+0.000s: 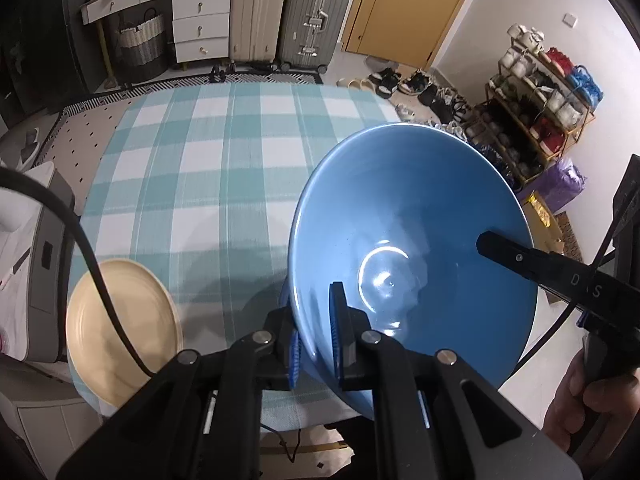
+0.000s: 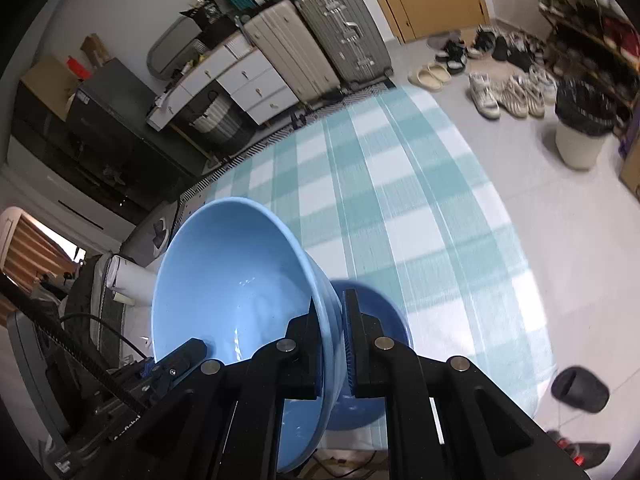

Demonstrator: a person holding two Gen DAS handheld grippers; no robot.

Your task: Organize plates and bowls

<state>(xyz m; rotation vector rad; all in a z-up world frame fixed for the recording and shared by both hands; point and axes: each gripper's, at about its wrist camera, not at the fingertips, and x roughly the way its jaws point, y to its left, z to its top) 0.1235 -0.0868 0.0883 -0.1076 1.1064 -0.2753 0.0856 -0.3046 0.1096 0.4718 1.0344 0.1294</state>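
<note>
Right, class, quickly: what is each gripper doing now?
Left gripper: shut on the blue bowl's rim.
Right gripper: shut on the same bowl's opposite rim.

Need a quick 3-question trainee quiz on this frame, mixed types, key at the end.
1. True or false: both grippers are clamped on the same blue bowl.
2. Which dish lies flat on the checked tablecloth at the left, under the black cable? A) cream plate B) red cup C) glass jar
3. Fill in: in the right wrist view, a second blue ____ sits on the cloth behind the held one.

Key
1. True: the left gripper grips the near rim, the right gripper the opposite rim.
2. A, the cream plate.
3. bowl, the second blue bowl.
</note>
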